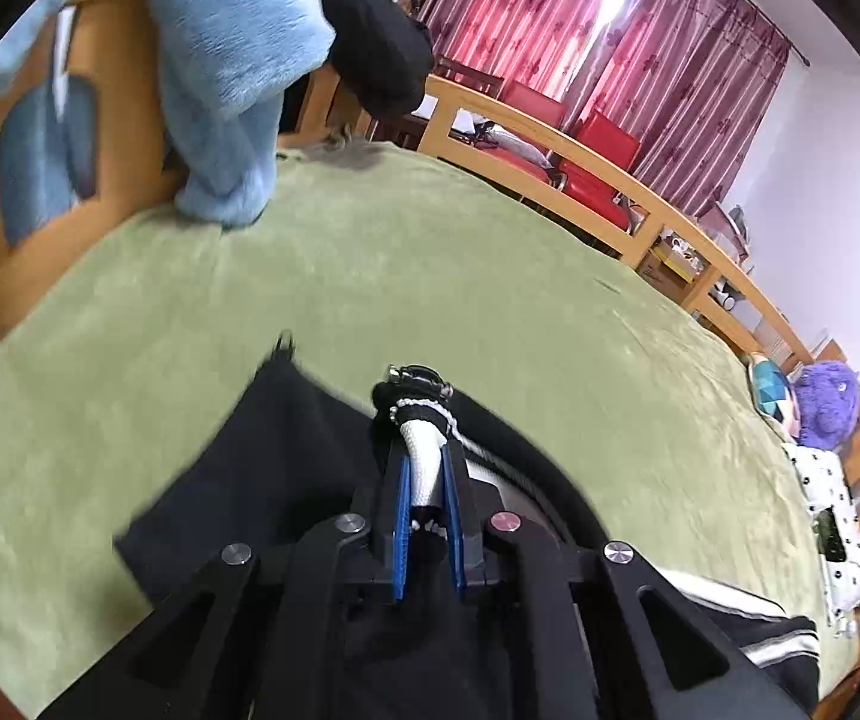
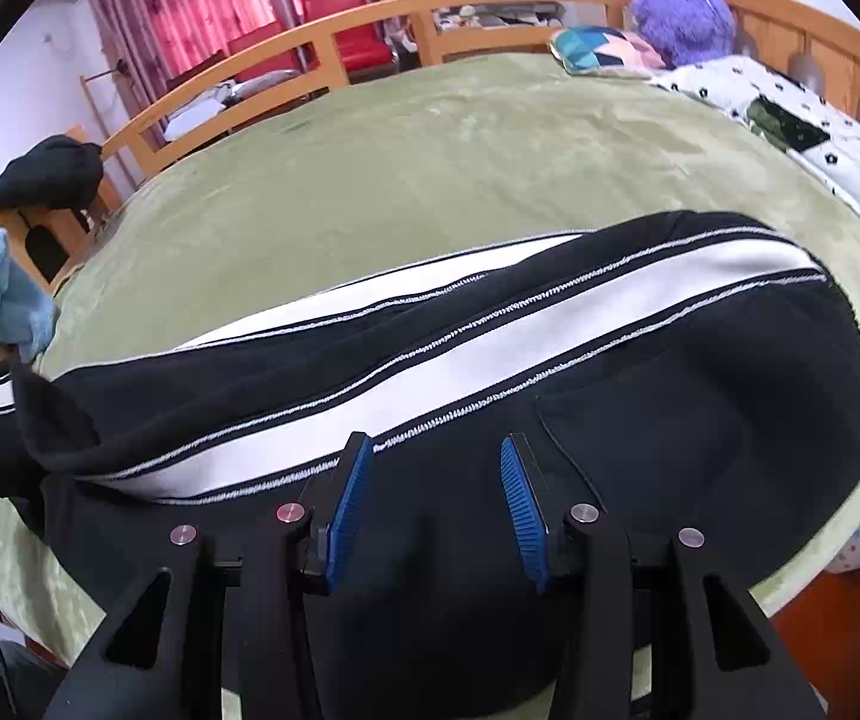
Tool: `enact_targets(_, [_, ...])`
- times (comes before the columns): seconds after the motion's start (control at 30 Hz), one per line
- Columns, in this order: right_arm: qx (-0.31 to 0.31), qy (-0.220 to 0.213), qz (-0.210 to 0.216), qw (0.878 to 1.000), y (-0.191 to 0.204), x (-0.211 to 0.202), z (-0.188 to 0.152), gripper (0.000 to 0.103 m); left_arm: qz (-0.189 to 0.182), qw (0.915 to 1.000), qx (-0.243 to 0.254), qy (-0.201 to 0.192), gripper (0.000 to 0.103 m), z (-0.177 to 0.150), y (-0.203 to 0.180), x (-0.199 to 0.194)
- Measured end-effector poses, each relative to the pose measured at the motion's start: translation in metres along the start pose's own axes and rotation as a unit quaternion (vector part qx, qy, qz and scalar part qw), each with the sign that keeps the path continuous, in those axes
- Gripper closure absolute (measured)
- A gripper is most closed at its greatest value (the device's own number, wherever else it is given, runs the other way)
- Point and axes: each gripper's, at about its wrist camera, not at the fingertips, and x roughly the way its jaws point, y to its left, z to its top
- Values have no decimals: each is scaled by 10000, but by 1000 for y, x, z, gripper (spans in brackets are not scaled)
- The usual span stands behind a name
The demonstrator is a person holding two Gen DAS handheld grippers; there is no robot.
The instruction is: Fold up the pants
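Observation:
Black pants [image 2: 670, 420] with a white side stripe [image 2: 430, 372] lie crosswise on the green bed cover [image 2: 430, 150], one leg laid over the other. In the left wrist view my left gripper [image 1: 427, 456] is shut on a bunched white-striped edge of the pants [image 1: 286, 456], lifted a little off the cover, with a small metal fitting showing past the fingertips. My right gripper [image 2: 436, 444] hovers over the wide black part of the pants. Its blue pads [image 2: 349, 504] stand well apart and grip nothing.
A wooden bed rail [image 1: 610, 180] runs along the far side, with red chairs [image 1: 598, 174] and curtains behind. A fluffy blue garment [image 1: 232, 60] and a black one [image 1: 376, 54] hang at the foot end. A purple plush toy [image 2: 682, 12] and a spotted pillow [image 2: 790, 132] lie at the head.

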Motion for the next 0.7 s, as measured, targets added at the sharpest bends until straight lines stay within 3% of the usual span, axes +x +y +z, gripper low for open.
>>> enact_targets(0.1, [77,56,-58,9999,1,10,2,59,187,9995,121,223,85,16,-4,26])
enact_targets(0.17, [90,136,-86,9998,2,17,2,59,514,9980,141,337,54,21,-6,37])
enact_targets(0.23, [58,212,-78,9997,6,24,2,59,467,9983,189,292,40,22,-6,36])
enact_targets(0.4, [-108,206,-72,9997,20,30,-2,59,384,9980,361,352,38,6,-3,21])
enact_targets(0.53, [-164,219,50,9996,29,30,-7,59,173,9978,55,643,38,-24,20,8])
enact_targets(0.7, [-189,298,122,9993,35,31,-16,59,235,9952,-451,833,39,-60,56,7])
